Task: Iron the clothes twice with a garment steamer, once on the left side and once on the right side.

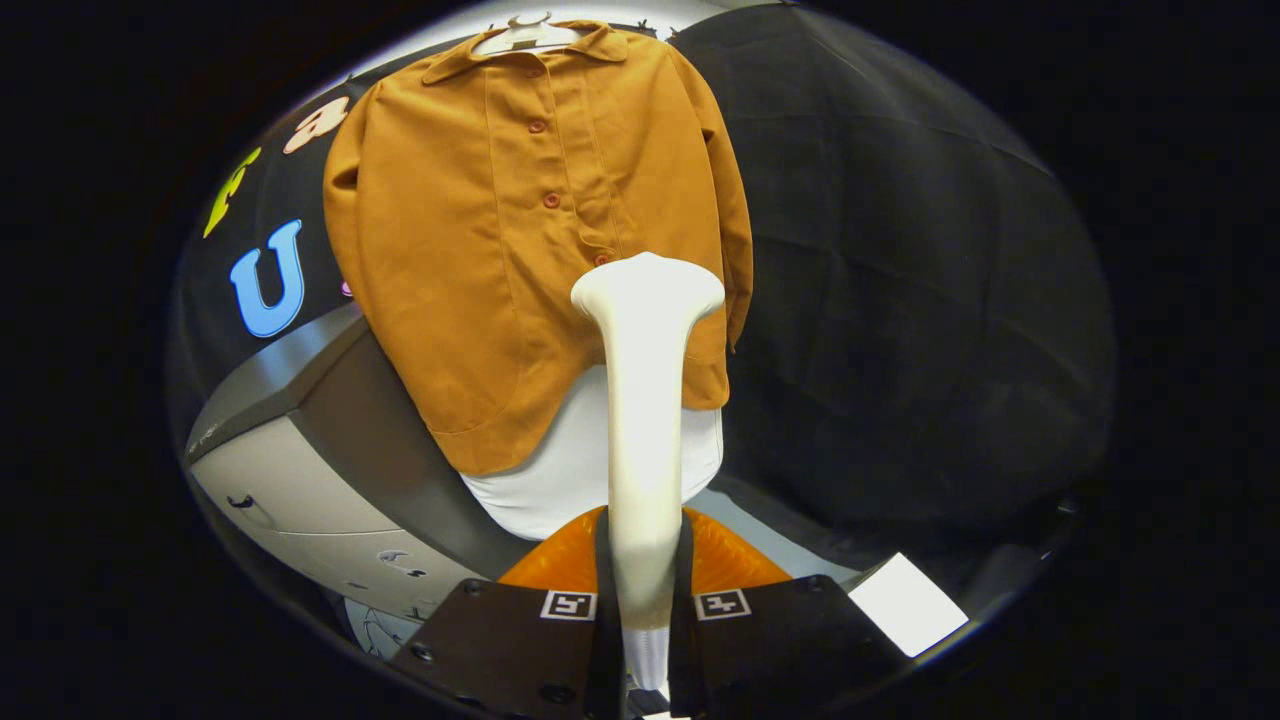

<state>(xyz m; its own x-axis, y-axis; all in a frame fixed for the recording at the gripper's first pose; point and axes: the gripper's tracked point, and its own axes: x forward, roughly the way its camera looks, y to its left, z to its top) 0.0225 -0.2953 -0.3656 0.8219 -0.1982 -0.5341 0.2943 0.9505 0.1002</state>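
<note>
**Ana:** Black cloth hangs all across the back of the booth, and in front of it is the brown shirt on a white hanger.

**Ben:** How does the shirt hang?

**Ana:** Facing this way, buttoned down the front, collar at the top, sleeves down both sides. Below its hem a white garment or panel shows; I cannot tell which.

**Ben:** And the garment steamer?

**Ana:** The garment steamer is a pale, slim body standing up from between the fingers of the hand-held gripper. Its flared head sits in front of the lower part of the shirt, just to the right of the button line, near the hem. Whether the head touches the cloth I cannot tell.

**Ben:** What are the fingers doing?

**Ana:** They are clamped on the steamer's handle, one on each side, pressing against it with no gap showing. Each finger carries a small square marker near its tip.

**Ben:** Anything else around?

**Ana:** To the left of the shirt stands a grey cabinet with a dark top surface. Something orange and rounded lies just beyond the fingers, behind the handle. To the right of the fingers, low down, a white flat rectangle lies on the dark cloth.
</note>
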